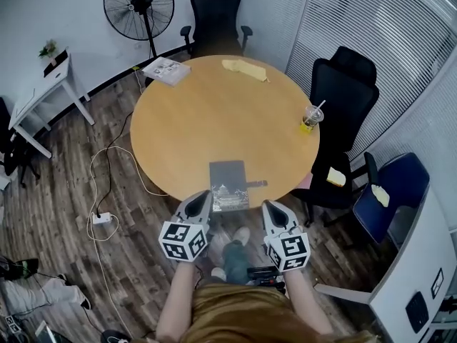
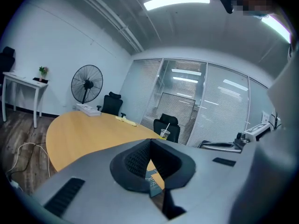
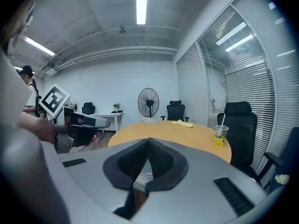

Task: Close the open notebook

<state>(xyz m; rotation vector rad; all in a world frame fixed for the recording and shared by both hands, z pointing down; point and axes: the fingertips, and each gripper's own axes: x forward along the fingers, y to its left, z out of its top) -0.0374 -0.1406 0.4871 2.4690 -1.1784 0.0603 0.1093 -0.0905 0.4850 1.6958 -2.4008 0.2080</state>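
A dark grey notebook (image 1: 228, 184) lies flat near the front edge of the round wooden table (image 1: 214, 113), with a small dark strap or pen (image 1: 256, 184) sticking out on its right. It looks closed, with a printed pattern on its near half. My left gripper (image 1: 208, 193) hovers just off the notebook's near left corner, jaws shut and empty. Just off the near right corner my right gripper (image 1: 266, 204) is likewise shut and empty. A sliver of the notebook (image 2: 152, 179) shows below the left jaws, and another sliver of the notebook (image 3: 141, 179) below the right jaws.
A drink cup with a straw (image 1: 311, 117) stands at the table's right edge, a yellow cloth (image 1: 245, 68) and a stack of papers (image 1: 166, 70) at the far side. Black chairs (image 1: 345, 91) ring the table. A fan (image 1: 139, 6) and floor cables (image 1: 102, 218) are on the left.
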